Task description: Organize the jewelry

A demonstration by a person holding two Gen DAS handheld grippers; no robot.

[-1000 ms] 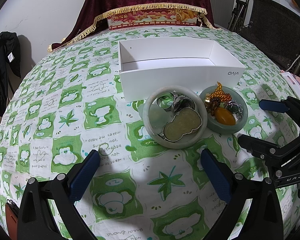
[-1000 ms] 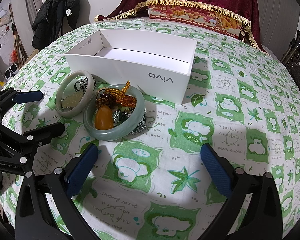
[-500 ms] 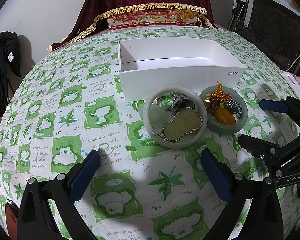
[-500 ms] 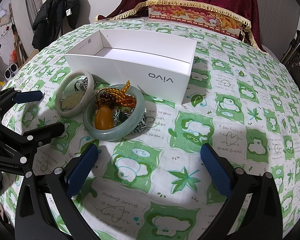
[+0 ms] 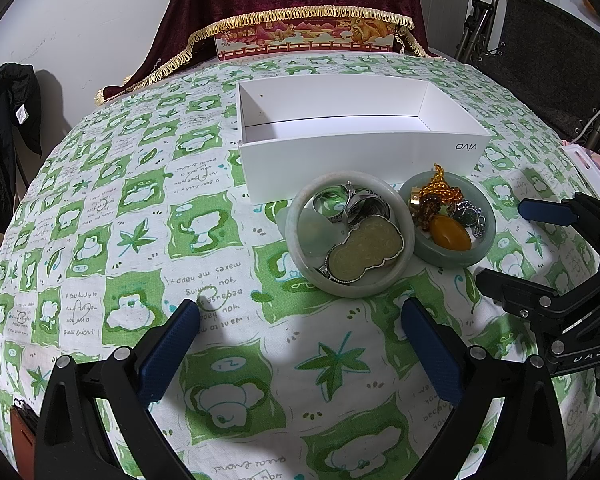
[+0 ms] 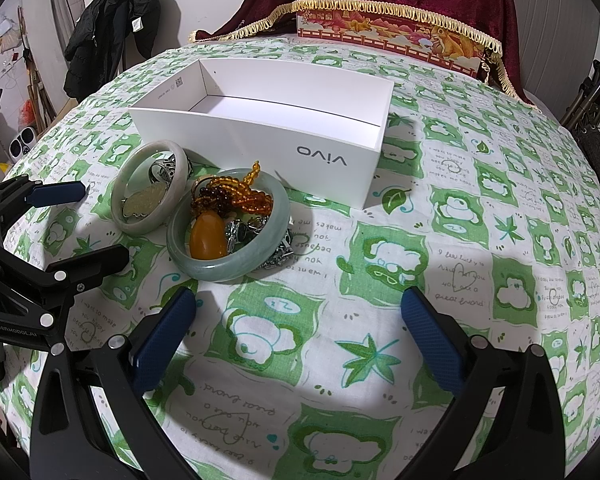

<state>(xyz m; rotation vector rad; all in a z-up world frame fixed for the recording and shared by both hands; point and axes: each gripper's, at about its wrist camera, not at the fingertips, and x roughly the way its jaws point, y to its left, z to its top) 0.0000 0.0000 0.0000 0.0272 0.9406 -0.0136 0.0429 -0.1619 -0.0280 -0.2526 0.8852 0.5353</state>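
Note:
A pale jade bangle (image 5: 300, 258) (image 6: 120, 184) lies on the cloth and rings a gourd pendant (image 5: 364, 250) and silver rings (image 5: 356, 204). Beside it a green jade bangle (image 5: 482, 246) (image 6: 220, 270) rings an amber stone (image 5: 450, 234) (image 6: 207, 237), amber beads (image 6: 240, 196) and silver pieces. An empty white vivo box (image 5: 364, 152) (image 6: 260, 140) stands just behind them. My left gripper (image 5: 300, 340) is open and empty, in front of the pale bangle. My right gripper (image 6: 298, 320) is open and empty, in front of the green bangle.
The table has a green and white printed cloth (image 5: 140, 240). A red picture box under a maroon fringed cloth (image 5: 300, 40) stands at the far edge. A black folding chair (image 5: 540, 60) is at the right, a dark jacket (image 6: 108, 32) hangs at the left.

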